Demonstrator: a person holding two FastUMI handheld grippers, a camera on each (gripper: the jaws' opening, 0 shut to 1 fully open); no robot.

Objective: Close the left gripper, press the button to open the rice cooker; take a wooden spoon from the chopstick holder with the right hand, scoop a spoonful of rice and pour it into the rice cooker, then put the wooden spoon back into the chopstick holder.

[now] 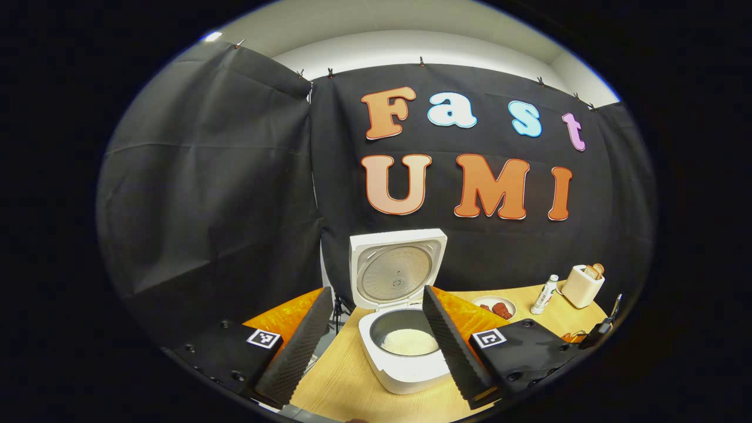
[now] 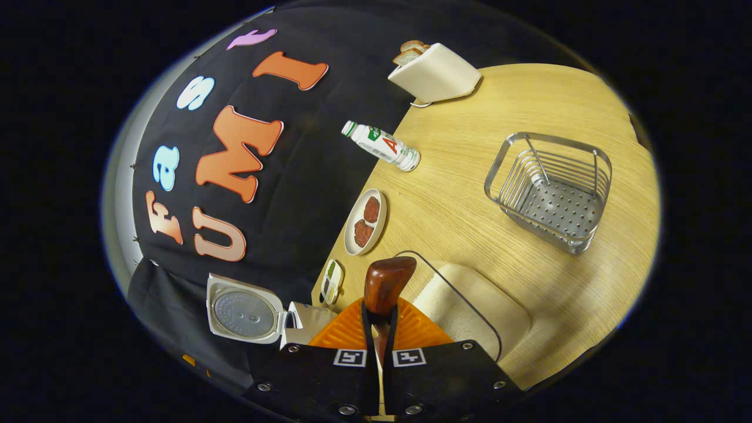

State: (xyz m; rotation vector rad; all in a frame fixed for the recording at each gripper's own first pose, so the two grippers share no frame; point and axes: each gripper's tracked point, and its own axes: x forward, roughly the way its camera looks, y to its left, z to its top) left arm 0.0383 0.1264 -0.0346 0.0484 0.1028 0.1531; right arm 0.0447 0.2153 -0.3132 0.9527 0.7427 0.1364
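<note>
The white rice cooker [image 1: 405, 364] stands on the wooden table with its lid [image 1: 396, 270] raised upright, and white rice lies in its inner pot [image 1: 409, 341]. My left gripper [image 1: 377, 294] is open in front of it, fingers spread wide to either side of the cooker and holding nothing. My right gripper [image 2: 379, 320] is shut on the handle of the dark wooden spoon [image 2: 386, 282], whose bowl points forward over the near edge of a clear container of rice [image 2: 470, 311]. The metal wire chopstick holder [image 2: 552, 194] stands beyond, apart from the spoon. The cooker's open lid [image 2: 244, 308] shows at lower left.
A toaster with bread [image 2: 435, 73], a white bottle [image 2: 382, 145], a plate with red pieces [image 2: 365, 222] and a small dish [image 2: 332, 281] line the wall side of the table [image 2: 470, 176]. In the left gripper view the toaster [image 1: 581, 285], bottle [image 1: 544, 294] and plate [image 1: 494, 306] sit right of the cooker.
</note>
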